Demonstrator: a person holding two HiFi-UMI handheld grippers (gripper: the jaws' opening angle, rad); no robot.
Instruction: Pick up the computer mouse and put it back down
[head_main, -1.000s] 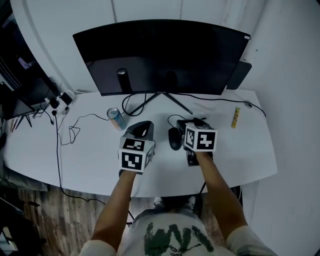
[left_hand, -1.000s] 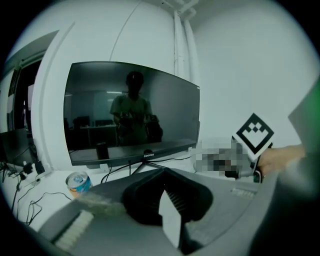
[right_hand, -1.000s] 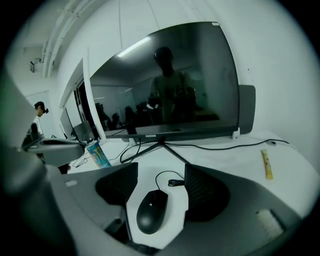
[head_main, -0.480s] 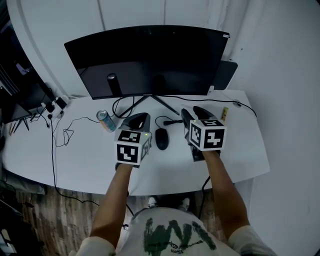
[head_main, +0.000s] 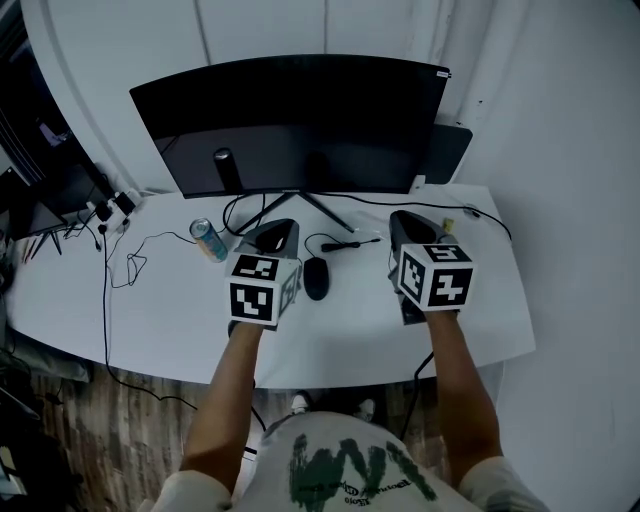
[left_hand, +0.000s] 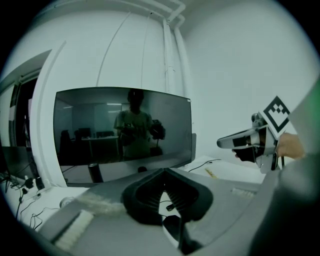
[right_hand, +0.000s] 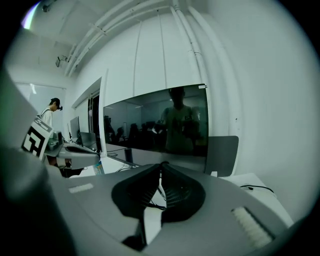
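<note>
Now the right gripper (head_main: 402, 218) is withdrawing, empty
Its jaws are just finishing closing on nothing; the computer mouse (head_main: 317, 278) is lying on the tabletop (head_main: 170, 310), apparently set down

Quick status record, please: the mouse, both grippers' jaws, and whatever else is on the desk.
mouse: lying on the white desk, between the two grippers, touched by neither
left gripper: jaws shut, nothing between them
right gripper: jaws have just been closing and are now shut, nothing between them
monitor: at the back of the desk, screen dark
can: on the desk, left of the left gripper
</note>
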